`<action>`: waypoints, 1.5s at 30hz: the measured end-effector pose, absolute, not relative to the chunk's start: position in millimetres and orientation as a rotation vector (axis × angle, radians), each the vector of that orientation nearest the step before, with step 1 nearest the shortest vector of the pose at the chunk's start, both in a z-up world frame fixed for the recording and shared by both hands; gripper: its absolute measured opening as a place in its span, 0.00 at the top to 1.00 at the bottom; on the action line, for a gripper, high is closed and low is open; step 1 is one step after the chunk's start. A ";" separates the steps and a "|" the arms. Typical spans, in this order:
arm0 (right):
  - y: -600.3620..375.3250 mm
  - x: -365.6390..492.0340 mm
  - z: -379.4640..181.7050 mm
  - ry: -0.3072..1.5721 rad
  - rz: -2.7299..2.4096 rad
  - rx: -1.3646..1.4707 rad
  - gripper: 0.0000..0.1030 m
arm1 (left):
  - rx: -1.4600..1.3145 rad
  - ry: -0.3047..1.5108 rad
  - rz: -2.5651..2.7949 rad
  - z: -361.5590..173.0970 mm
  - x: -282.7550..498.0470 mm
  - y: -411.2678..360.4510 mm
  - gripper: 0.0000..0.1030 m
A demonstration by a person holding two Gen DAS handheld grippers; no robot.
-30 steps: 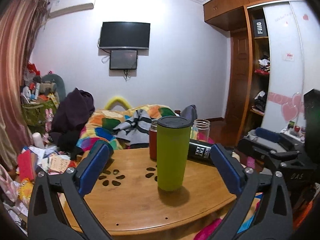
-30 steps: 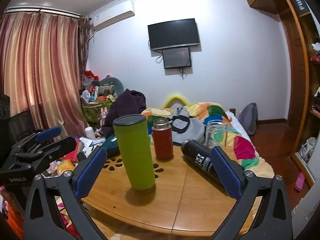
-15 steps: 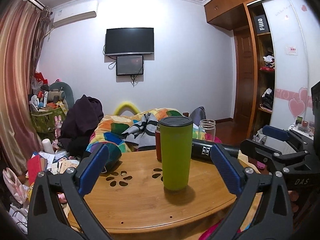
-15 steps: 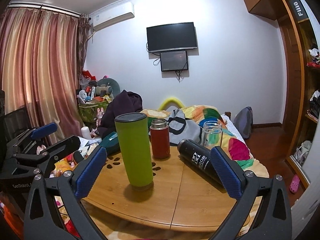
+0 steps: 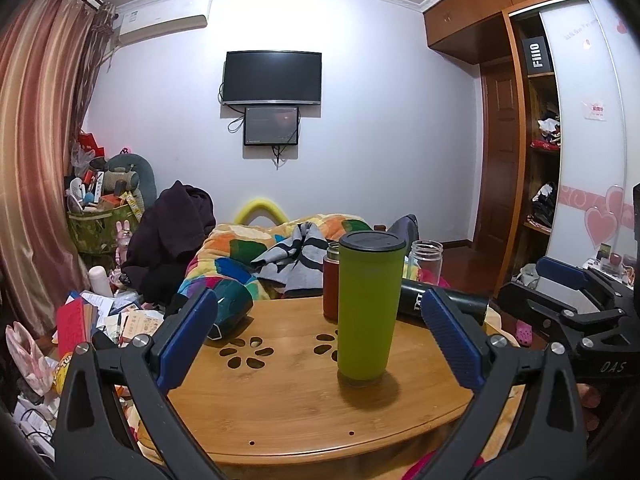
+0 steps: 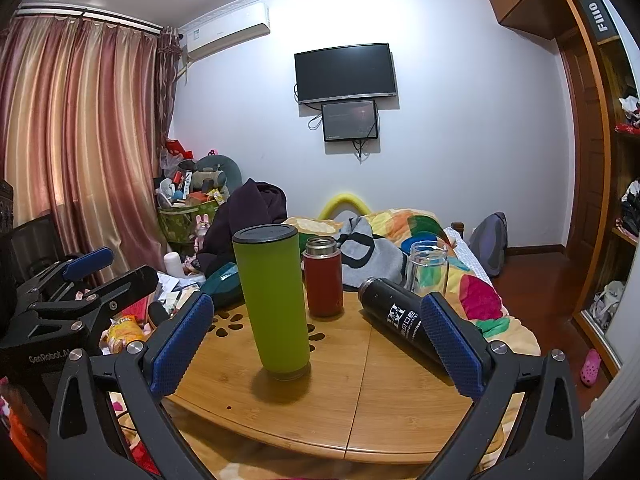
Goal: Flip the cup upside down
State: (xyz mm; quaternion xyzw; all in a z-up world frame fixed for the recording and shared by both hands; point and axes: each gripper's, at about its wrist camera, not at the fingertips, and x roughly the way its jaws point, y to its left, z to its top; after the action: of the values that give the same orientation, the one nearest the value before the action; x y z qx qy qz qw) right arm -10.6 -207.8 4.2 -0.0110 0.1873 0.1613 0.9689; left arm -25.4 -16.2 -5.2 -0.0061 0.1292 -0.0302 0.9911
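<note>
While both grippers sit back from it, round wooden table [image 5: 280,412] with flower-shaped cutouts fills the lower middle of each view; cluttered bedroom behind: colourful quilt [image 5: 240,248] at 12 o'clock, wall TV [image 5: 273,77] above, striped curtain [image 6: 76,140] at 9, wardrobe shelves [image 5: 540,152] at 3. Green cup [image 5: 369,308] stands upright on the table, long axis vertical, dark lid up, base down on the wood, centre-right in left view, centre-left in right view [image 6: 272,304]. Red flask [image 6: 322,276] upright just behind it at 1 o'clock, glass jar [image 6: 427,267] further right, black bottle [image 6: 394,318] lying on its side at 2–3 o'clock. Left gripper [image 5: 318,338] jaws wide open, empty, cup apart from both blue pads [image 5: 186,334]. Right gripper [image 6: 316,344] jaws wide open, empty, not touching cup.
</note>
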 end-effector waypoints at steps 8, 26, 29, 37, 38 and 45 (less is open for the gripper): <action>-207.2 -12.1 5.9 0.372 0.323 -0.028 0.00 | -0.012 0.257 -0.058 -5.4 -25.5 -15.3 0.00; -205.6 -14.9 7.9 0.365 0.326 -0.029 0.00 | -0.012 0.256 -0.059 -5.1 -25.7 -14.4 0.00; -205.3 -14.9 7.8 0.365 0.325 -0.029 0.00 | -0.013 0.256 -0.061 -4.5 -25.6 -14.9 0.00; -205.2 -15.1 7.6 0.365 0.325 -0.028 0.00 | -0.014 0.258 -0.076 -3.3 -26.0 -15.8 0.00; -205.2 -15.2 7.7 0.364 0.326 -0.027 0.00 | -0.014 0.260 -0.077 -3.2 -25.6 -16.1 0.00; -205.0 -14.8 7.7 0.365 0.325 -0.028 0.00 | -0.013 0.261 -0.081 -3.4 -25.4 -16.0 0.00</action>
State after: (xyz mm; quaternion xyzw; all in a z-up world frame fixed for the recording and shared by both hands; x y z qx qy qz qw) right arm -14.8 -205.0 7.7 -0.0139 0.1805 0.1610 0.9702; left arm -25.4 -16.0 -3.4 -0.0065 0.1303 -0.0402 0.9906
